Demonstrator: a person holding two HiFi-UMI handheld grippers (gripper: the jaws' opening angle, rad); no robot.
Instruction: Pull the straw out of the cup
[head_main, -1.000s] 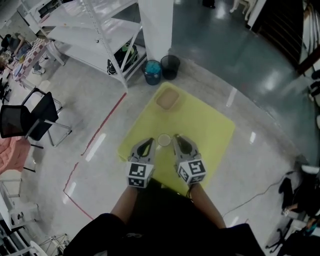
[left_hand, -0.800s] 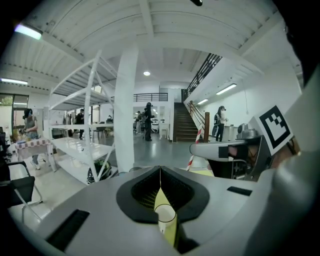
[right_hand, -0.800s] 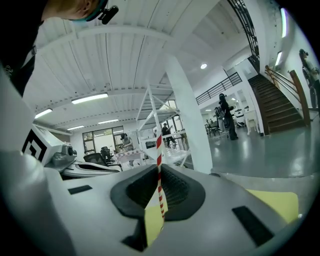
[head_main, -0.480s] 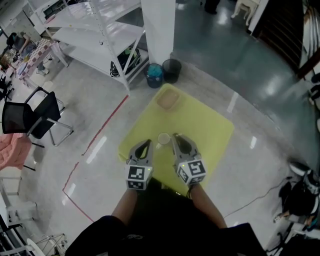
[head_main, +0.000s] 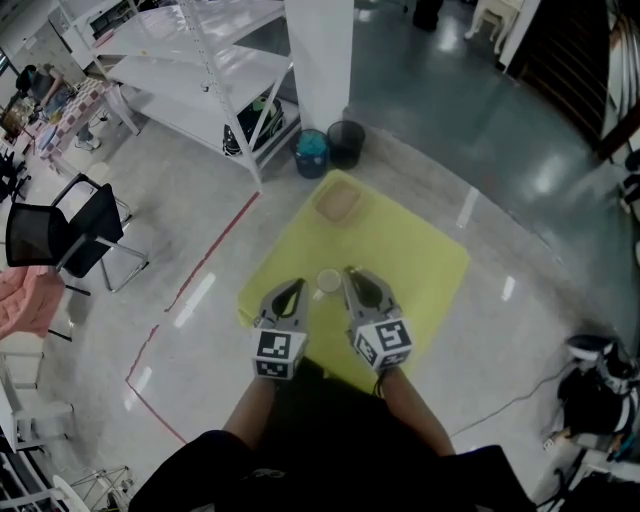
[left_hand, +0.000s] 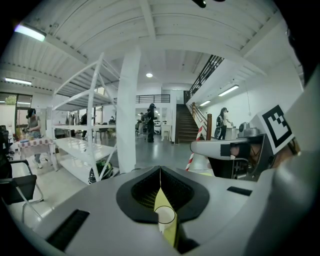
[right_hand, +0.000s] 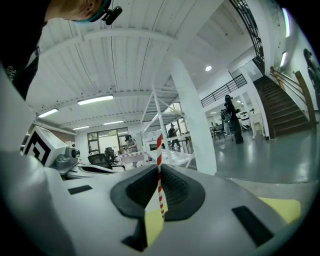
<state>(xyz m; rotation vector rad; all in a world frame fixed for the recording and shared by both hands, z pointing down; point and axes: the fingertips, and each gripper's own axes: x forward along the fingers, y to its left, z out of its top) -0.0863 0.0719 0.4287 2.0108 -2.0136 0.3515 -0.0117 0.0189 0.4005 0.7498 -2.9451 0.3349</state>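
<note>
Right claw (right_hand: 160, 168) is clamped on the red-and-white striped straw (right_hand: 159, 150). In the right gripper view the straw runs straight up through the pinch between the two dark pads and sticks out above the tips. Can't tell from any view whether its bottom end sits in the cup. The cup doesn't show in that view, and in the head view the straw is too small to spot.

Left claw (left_hand: 160, 170) has its jaws pressed together at the tips with nothing between them. Through the little gap below the tips you can see the white cup (left_hand: 165, 216), open rim up, on the yellow surface.

From the head view, the cup (head_main: 328, 280) stands on the yellow counter (head_main: 420, 260) near its front edge. The left claw (head_main: 295, 286) is just beside it on one side. The right claw (head_main: 350, 273) sits close on the other side, its tip nearer the rim.

Further back on the counter there's a tan shallow dish (head_main: 337, 203), well apart from the cup. Past the far corner, on the floor, are a teal bin (head_main: 311, 152) and a black bin (head_main: 346, 142), side by side at the foot of a white pillar (head_main: 320, 50). A white shelf rack (head_main: 190, 60) stands off to the left, with a black chair (head_main: 60, 235) further out.
</note>
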